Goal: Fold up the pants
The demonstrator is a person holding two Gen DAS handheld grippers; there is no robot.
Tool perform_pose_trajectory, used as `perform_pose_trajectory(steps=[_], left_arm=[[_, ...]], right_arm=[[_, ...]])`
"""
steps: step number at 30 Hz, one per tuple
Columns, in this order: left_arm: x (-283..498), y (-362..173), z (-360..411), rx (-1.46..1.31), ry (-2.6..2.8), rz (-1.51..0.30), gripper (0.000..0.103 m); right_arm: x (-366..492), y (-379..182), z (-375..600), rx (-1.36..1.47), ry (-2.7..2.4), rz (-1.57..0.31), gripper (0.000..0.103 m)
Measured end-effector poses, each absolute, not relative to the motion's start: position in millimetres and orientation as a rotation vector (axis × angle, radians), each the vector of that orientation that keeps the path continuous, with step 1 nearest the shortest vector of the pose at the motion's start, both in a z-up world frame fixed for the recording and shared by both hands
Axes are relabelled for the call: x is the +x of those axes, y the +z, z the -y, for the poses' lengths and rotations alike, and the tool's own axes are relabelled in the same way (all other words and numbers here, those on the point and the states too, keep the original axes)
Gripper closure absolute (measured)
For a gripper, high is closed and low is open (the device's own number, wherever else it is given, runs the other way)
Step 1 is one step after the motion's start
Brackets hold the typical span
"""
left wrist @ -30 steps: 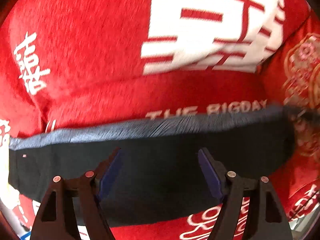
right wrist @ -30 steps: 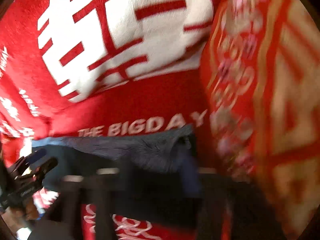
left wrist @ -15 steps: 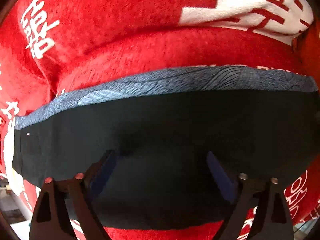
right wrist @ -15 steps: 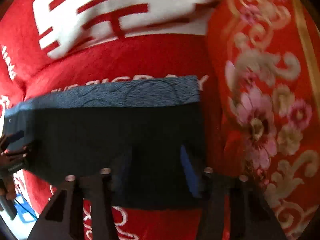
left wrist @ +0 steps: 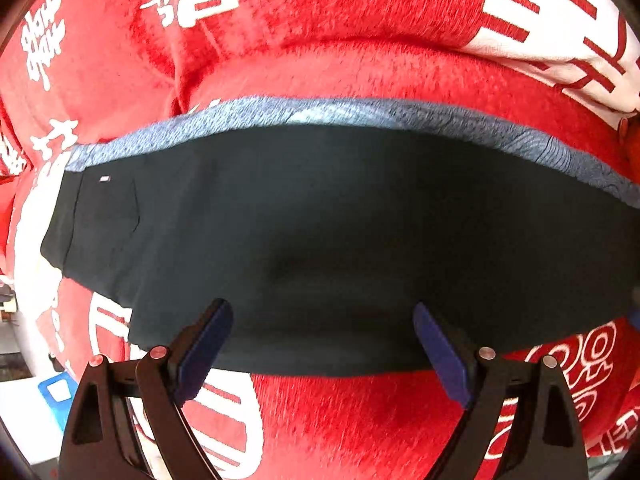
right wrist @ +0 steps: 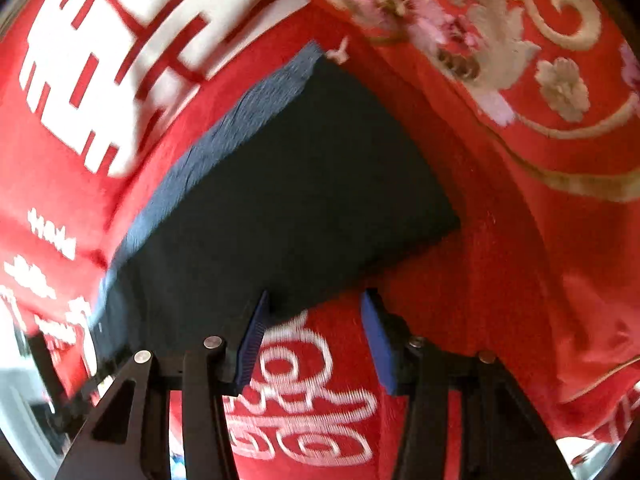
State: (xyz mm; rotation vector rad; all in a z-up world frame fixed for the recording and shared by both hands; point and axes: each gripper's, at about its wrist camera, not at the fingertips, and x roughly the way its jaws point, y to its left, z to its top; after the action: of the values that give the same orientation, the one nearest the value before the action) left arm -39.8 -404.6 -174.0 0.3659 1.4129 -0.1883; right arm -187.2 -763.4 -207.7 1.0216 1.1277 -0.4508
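The dark pants (left wrist: 340, 232) lie flat and folded lengthwise on a red plush blanket (left wrist: 340, 56), with a blue-grey strip (left wrist: 360, 110) along the far edge. My left gripper (left wrist: 320, 320) is open and empty, its blue pads over the pants' near edge. In the right wrist view the pants (right wrist: 280, 208) run diagonally, their end near the upper right. My right gripper (right wrist: 314, 308) is open and empty at the pants' near edge, close to that end.
The red blanket (right wrist: 80, 160) carries large white characters. A red embroidered pillow or quilt (right wrist: 540, 100) with gold and pink flowers rises just right of the pants' end. The bed edge and a blue object (left wrist: 60, 392) show at lower left.
Both grippers have pulled back and swung. The left view has shifted, with the pants' near edge now showing between its fingers. The right view has rotated, so the pants now run diagonally.
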Motion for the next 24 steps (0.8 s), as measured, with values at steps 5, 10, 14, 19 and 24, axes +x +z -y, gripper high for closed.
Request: perform_pose_trajectory(steps=[5, 10, 14, 19, 24], left_arm=[[-54, -172, 399, 0.359, -0.183, -1.42, 0.01], [-58, -165, 391, 0.362, -0.179, -1.41, 0.01], [-44, -152, 371, 0.336, -0.166, -1.369, 0.01], [11, -148, 351, 0.354, -0.144, -1.297, 0.01], [64, -167, 370, 0.429, -0.213, -1.201, 0.01]], right_arm=[[-180, -192, 771, 0.962, -0.517, -1.111, 0.086], [-194, -193, 772, 0.839, -0.553, -1.193, 0.074], [-203, -173, 769, 0.794, -0.579, -1.196, 0.068], [-151, -148, 714, 0.661, -0.368, -1.164, 0.068], [-63, -154, 665, 0.546, -0.284, -1.104, 0.059]])
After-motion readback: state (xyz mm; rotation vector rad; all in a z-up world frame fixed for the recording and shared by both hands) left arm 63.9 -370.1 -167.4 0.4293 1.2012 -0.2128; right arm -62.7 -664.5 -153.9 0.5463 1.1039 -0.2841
